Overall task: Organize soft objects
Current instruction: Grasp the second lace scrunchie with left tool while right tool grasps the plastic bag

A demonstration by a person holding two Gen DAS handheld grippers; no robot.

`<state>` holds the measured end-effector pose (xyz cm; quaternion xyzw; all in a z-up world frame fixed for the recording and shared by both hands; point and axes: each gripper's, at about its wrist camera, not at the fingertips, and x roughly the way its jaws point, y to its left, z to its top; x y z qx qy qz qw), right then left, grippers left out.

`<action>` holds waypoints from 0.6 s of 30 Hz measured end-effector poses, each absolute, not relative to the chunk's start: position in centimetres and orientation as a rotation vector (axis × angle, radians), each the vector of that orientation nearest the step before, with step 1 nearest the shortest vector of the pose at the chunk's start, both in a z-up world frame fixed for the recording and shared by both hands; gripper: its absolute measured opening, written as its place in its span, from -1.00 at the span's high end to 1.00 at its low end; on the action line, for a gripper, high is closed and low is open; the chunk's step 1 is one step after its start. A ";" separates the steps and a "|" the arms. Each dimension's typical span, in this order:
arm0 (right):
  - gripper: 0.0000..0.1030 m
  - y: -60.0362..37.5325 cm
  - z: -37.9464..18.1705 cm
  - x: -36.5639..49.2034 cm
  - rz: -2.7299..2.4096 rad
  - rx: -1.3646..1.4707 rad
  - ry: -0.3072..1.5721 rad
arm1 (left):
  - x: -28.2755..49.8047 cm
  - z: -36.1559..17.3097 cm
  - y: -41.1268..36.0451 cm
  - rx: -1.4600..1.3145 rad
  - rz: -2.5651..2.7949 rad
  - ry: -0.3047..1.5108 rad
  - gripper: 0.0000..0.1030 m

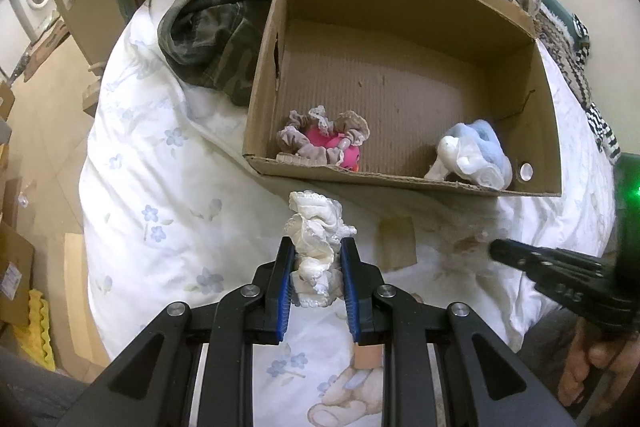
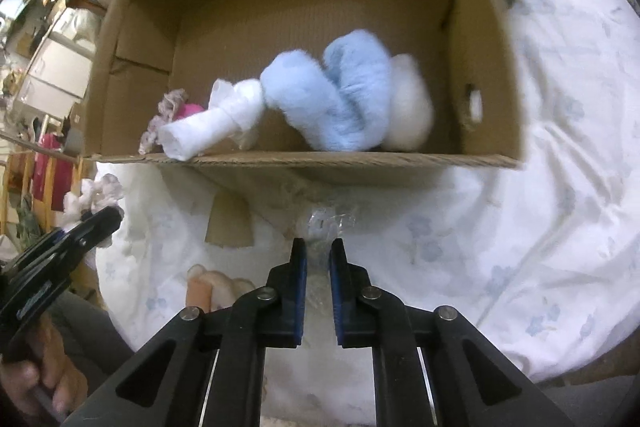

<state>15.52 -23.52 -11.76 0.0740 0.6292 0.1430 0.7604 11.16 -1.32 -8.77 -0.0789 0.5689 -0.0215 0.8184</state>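
Seemingly weightless and squashy, white frilly scrunchie sits mid-bunch in left gripper fingers; right gripper fingers narrowly apart, empty.

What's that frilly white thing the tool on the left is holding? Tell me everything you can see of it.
The white ruffled scrunchie looks like soft gathered fabric with lacy, scalloped edges, bunched into a crumpled wad. The left gripper has its blue-padded jaws shut on its middle, so frills stick out beyond the tips and below. It is held above the floral bedsheet, just in front of the cardboard box, not yet inside.
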 end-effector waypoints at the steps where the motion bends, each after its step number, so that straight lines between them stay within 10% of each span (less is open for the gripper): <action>1: 0.79 -24.0 -11.5 15.4 0.305 0.163 1.364 | 11.1 -8.7 -1.3 -0.165 -0.046 1.210 0.61; 18: 0.83 -21.6 -5.2 12.7 0.581 0.248 1.167 | 9.4 -5.5 -2.9 -0.052 -0.052 1.070 0.61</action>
